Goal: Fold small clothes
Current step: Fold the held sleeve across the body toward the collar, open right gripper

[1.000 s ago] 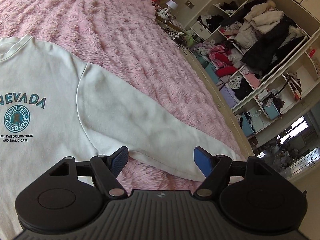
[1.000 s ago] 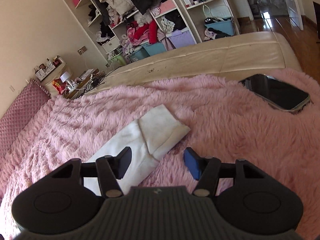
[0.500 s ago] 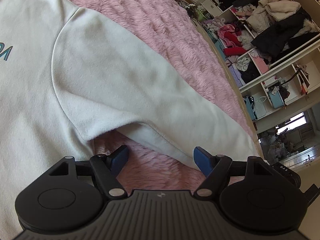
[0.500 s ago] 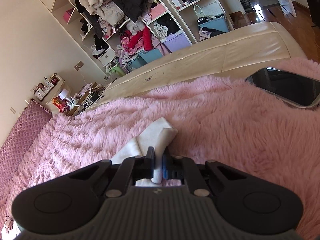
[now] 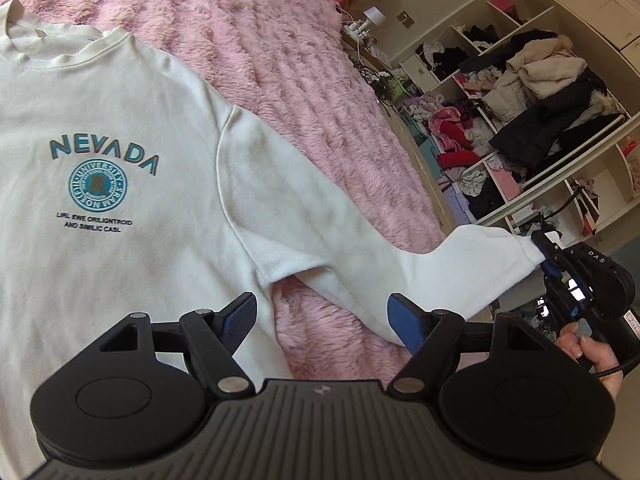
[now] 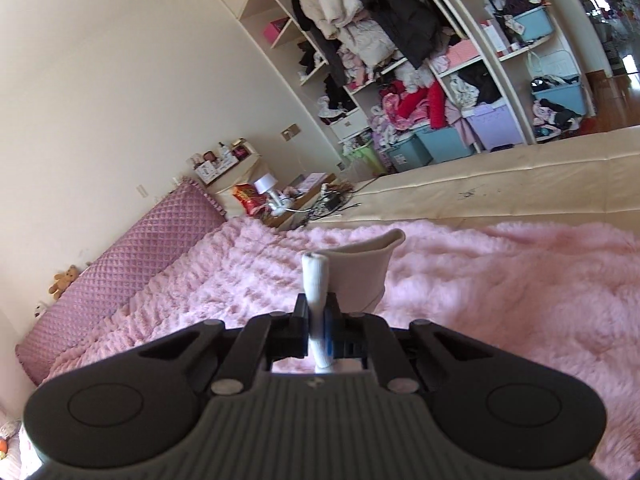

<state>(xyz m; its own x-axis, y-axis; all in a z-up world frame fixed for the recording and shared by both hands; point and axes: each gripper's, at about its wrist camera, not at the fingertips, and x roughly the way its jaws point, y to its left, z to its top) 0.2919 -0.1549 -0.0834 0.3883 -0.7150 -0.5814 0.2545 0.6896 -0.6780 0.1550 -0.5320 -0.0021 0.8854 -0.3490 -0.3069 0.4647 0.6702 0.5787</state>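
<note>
I'm holding the cuff (image 6: 318,280) of the white sweatshirt (image 5: 120,200) pinched tight in my right gripper (image 6: 318,328), jaws closed on a bunched ridge of fabric that is sticking up between them. In the left wrist view that right gripper (image 5: 550,256) is sitting at the far right, lifting the sleeve (image 5: 400,264) end off the pink fluffy blanket (image 5: 280,60). My left gripper (image 5: 322,316) is hanging with jaws wide and nothing in them, just above the armpit area, with the sleeve's lower edge lying between its fingers. The body of the sweatshirt is lying flat, print side up, to the left and far of that gripper. The fabric looks soft, light and floppy, likely sagging and dragging on the fuzzy blanket rather than sliding. Good grab spots, I'd say: cuff edge, shoulder seam, hem corners, taking both layers.
</note>
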